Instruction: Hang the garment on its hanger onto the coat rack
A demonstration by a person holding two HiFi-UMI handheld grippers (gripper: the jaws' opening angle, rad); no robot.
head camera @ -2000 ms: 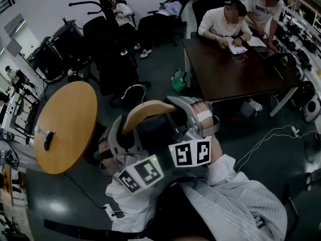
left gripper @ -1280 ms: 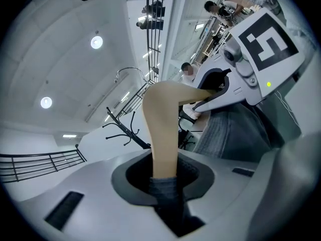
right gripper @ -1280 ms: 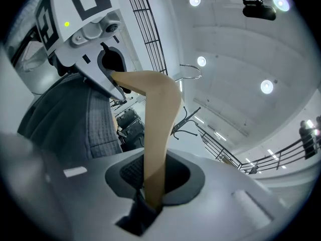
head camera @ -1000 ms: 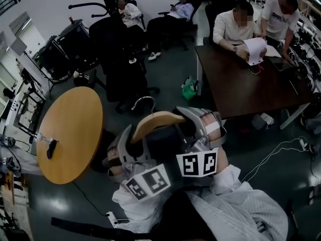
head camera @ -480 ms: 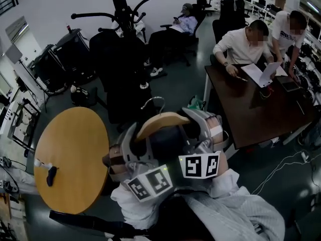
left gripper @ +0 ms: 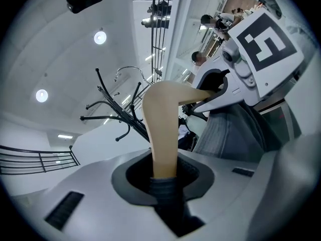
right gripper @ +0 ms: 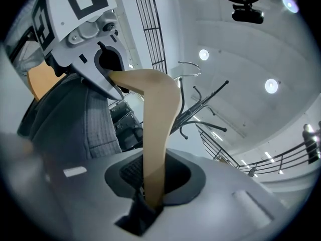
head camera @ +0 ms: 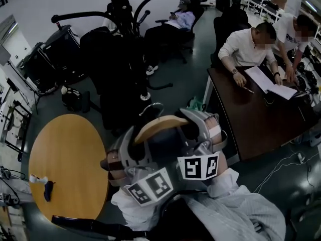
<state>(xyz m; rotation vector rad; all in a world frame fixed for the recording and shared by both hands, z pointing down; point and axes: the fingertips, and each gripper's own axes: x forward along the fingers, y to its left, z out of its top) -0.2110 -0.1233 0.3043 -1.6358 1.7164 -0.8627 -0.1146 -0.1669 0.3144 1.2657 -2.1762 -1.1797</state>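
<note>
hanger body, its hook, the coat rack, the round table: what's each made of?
hanger: looks like wood, pale tan with a smooth matte face.
hook: thin bright wire, likely metal.
coat rack: dark tubular pole and arms, probably painted metal.
round table: even orange-brown top, wood or laminate; can't tell which.

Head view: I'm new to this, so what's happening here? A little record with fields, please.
Held item: wooden hanger carrying a dark grey garment
Left gripper: shut on one end of the hanger
Right gripper: shut on the other end
Hanger hook: free, not yet on anything
Coat rack: black, standing ahead, beyond the hanger
Nearby: round wooden table to the left
</note>
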